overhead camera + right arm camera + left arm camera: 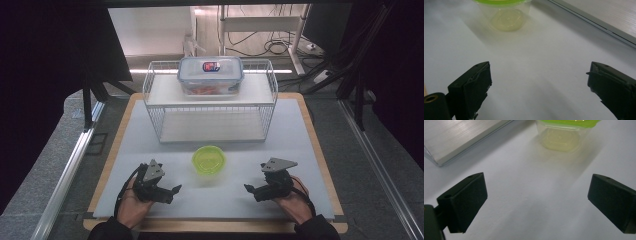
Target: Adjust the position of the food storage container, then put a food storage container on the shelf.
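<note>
- A small green-lidded tub (208, 160) is sitting on the white counter (300, 135), just in front of a wire rack (210, 107).
- The left gripper (174, 190) and right gripper (248, 189) are flanking it, jaws standing wide apart, holding nothing.
- A clear lidded box (210, 74) is resting on the rack's top shelf.

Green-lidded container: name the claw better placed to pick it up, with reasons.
Roughly even, slight edge to the left claw: it looks a little nearer the green-lidded container than the right claw. Both are open and aimed inward at it.
</note>
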